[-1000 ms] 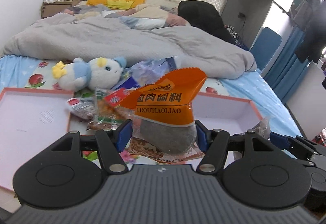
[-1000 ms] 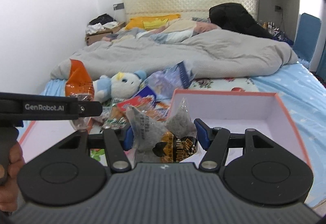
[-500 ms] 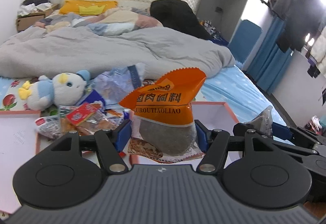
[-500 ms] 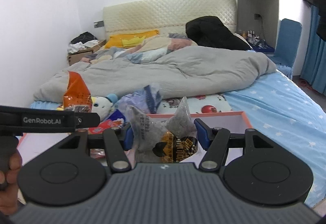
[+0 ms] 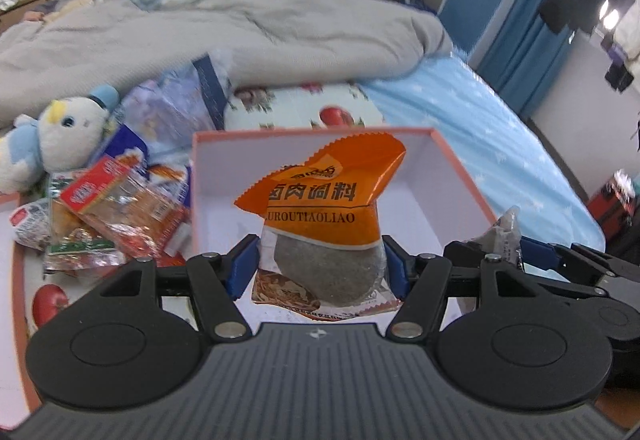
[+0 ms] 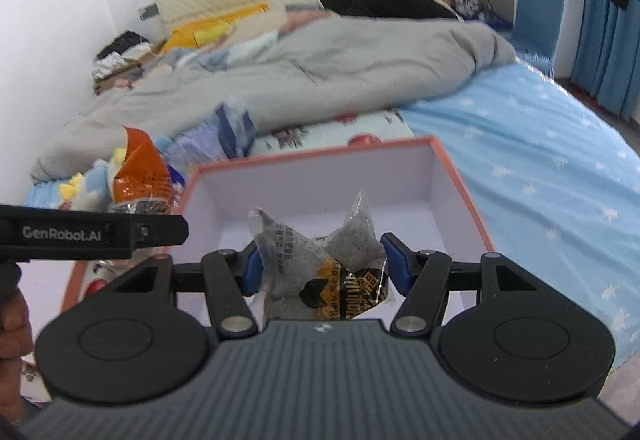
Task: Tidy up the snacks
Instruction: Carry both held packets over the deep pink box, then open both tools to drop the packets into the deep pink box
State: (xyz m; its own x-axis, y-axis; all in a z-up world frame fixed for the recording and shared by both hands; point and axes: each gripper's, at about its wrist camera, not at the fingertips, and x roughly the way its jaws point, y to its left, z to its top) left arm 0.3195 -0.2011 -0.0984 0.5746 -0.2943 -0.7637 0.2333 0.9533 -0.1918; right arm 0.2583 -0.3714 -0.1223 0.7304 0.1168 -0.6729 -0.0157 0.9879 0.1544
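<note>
- Over the last second your view has swung from the heap of loose snack packets (image 5: 108,216) to the open white box with the orange-pink rim (image 5: 460,176); both packets now hang in front of its hollow, so the drop looks close.
- Your left gripper (image 5: 320,268) is clamped on the orange foil seasoning packet with a clear bottom (image 5: 324,224), blue pads pressing both sides.
- Your right gripper (image 6: 320,268) is clamped on the clear crinkly packet with a black-and-orange label (image 6: 320,260), held likewise.
- The box floor looks bare, though the packets hide its near part, so I can't vouch for that strip.
- Mind the near rim and the left wall (image 6: 192,184): the packets' lower edges seem low enough to catch.
- The grippers ride side by side, near each other; keep them apart while releasing.
- The blue-and-white plush toy (image 5: 52,136) and grey duvet (image 5: 240,24) lie behind, clear of your path.
</note>
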